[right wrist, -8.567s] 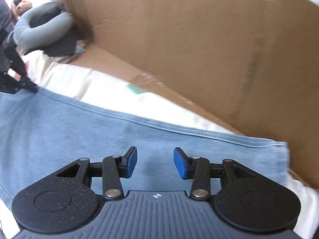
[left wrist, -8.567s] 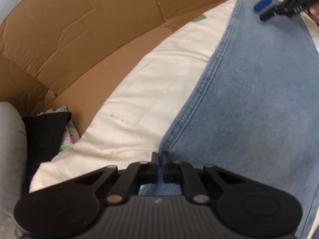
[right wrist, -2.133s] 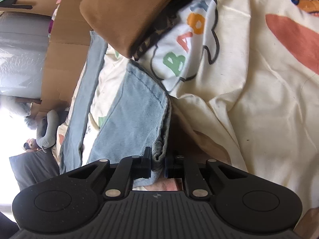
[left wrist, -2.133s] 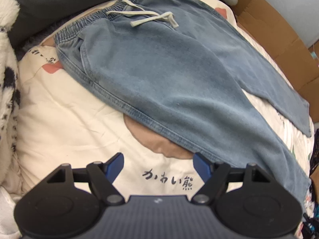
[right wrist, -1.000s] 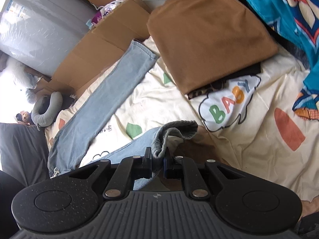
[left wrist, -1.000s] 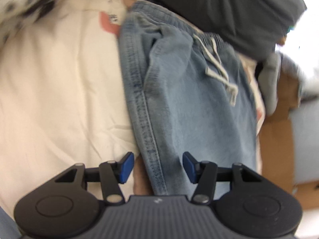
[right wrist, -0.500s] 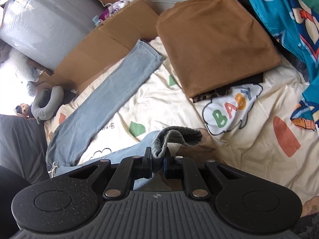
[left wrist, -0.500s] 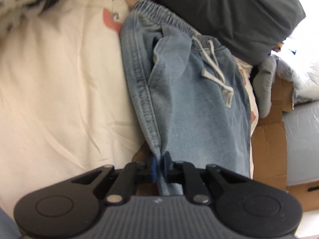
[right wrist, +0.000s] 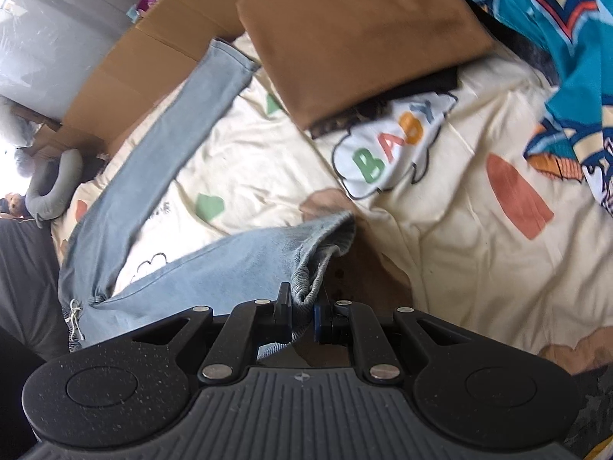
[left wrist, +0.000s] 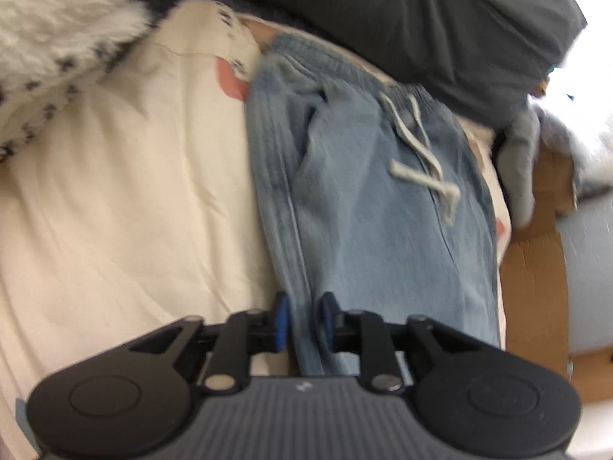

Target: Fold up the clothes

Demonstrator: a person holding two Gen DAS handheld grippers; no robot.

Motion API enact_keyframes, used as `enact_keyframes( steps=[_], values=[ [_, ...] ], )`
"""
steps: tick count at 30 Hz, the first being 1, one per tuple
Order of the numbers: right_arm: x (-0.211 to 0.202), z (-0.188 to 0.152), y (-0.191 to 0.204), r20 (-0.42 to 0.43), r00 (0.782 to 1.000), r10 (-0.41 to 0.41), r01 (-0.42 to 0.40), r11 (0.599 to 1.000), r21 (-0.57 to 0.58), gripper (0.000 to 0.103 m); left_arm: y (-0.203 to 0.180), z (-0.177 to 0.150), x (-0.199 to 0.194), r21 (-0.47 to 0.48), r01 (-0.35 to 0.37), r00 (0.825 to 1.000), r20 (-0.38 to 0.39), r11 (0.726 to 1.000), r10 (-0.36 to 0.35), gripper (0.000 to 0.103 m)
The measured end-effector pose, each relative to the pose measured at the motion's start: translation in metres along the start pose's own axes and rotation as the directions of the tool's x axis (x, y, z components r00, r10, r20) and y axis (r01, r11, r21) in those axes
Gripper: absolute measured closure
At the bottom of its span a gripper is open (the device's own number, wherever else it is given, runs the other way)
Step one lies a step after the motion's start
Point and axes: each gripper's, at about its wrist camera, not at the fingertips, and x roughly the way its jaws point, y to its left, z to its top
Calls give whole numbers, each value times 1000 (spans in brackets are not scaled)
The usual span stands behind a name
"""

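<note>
Light blue jeans (left wrist: 383, 211) with a white drawstring (left wrist: 417, 153) lie on a cream printed sheet (left wrist: 134, 191). In the left wrist view my left gripper (left wrist: 304, 318) sits at the jeans' side seam near the hip. Its jaws are opening, and the seam lies loosely between the blue pads (left wrist: 281, 316). In the right wrist view my right gripper (right wrist: 302, 306) is shut on the bunched hem of one jeans leg (right wrist: 249, 260), held low over the sheet. The other leg (right wrist: 172, 115) stretches flat toward the cardboard.
A folded brown garment (right wrist: 356, 34) and a bright blue patterned cloth (right wrist: 567, 57) lie at the far end of the bed. Cardboard (right wrist: 134, 57) lines the far side, with a grey neck pillow (right wrist: 57, 184) by it. A dark grey pillow (left wrist: 421, 11) and a spotted fluffy blanket (left wrist: 57, 30) border the waistband.
The left jaws closed on the side seam half a second ago and have now parted. The right gripper has sunk toward the bed with the hem in it.
</note>
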Motion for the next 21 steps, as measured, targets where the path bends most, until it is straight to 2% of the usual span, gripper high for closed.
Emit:
enact_keyframes(
  steps=[3, 13, 17, 21],
  values=[
    [2, -2, -1, -5, 1000, -10, 10, 1000, 3, 95, 11, 7, 4, -72, 11, 1000, 27, 997, -9, 77],
    [4, 1, 3, -9, 1000, -30, 30, 1000, 0, 95, 25, 13, -7, -165, 37, 991, 131, 986, -16, 77],
    [5, 0, 3, -11, 999, -35, 35, 999, 1, 95, 27, 16, -1, -141, 7, 995, 101, 990, 8, 77],
    [5, -1, 4, -15, 999, -41, 41, 999, -5, 95, 29, 21, 4, -159, 17, 995, 96, 987, -1, 77]
  ],
)
